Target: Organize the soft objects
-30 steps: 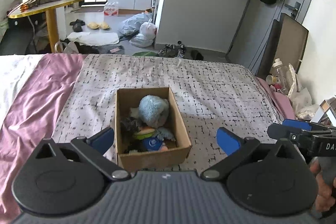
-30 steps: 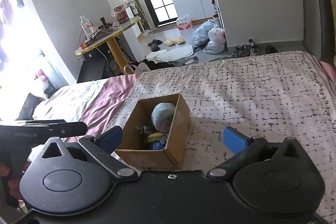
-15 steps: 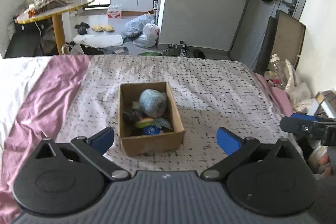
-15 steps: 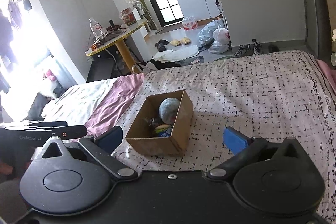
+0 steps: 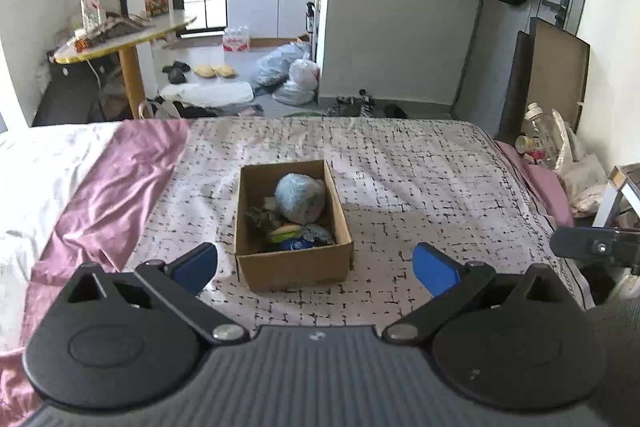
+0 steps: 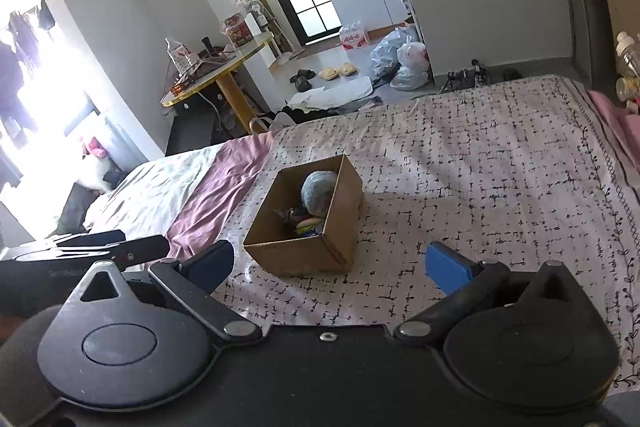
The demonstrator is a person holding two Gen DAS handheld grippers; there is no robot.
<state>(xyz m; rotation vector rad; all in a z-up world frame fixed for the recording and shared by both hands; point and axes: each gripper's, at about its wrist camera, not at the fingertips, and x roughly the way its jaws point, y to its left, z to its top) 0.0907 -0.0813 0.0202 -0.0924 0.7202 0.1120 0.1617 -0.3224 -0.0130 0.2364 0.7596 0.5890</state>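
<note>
Patterned black-and-white cloth covers most of the bed (image 5: 420,171), with a mauve satin sheet (image 5: 116,183) rumpled along its left side and white bedding beyond that toward the left edge. Near the middle of the patterned cloth sits an open cardboard box (image 5: 294,267), its long sides running away from the left wrist camera; from the right wrist view the same box (image 6: 304,253) appears turned at an angle. Inside the box lies a fluffy pale-blue ball (image 5: 300,197) against the far right wall, and nearer the front wall a small heap of soft items: something dark (image 5: 260,219), a yellow-green piece (image 5: 284,229) and a blue piece (image 5: 298,245), too small to make out further. Both tools hover above the near edge of the bed, clear of the box. The left gripper (image 5: 314,263) has its blue-padded fingers (image 5: 434,267) spread wide and holds nothing. The right gripper (image 6: 330,265) is likewise spread wide and empty, its blue fingers (image 6: 448,267) apart from the box
</note>
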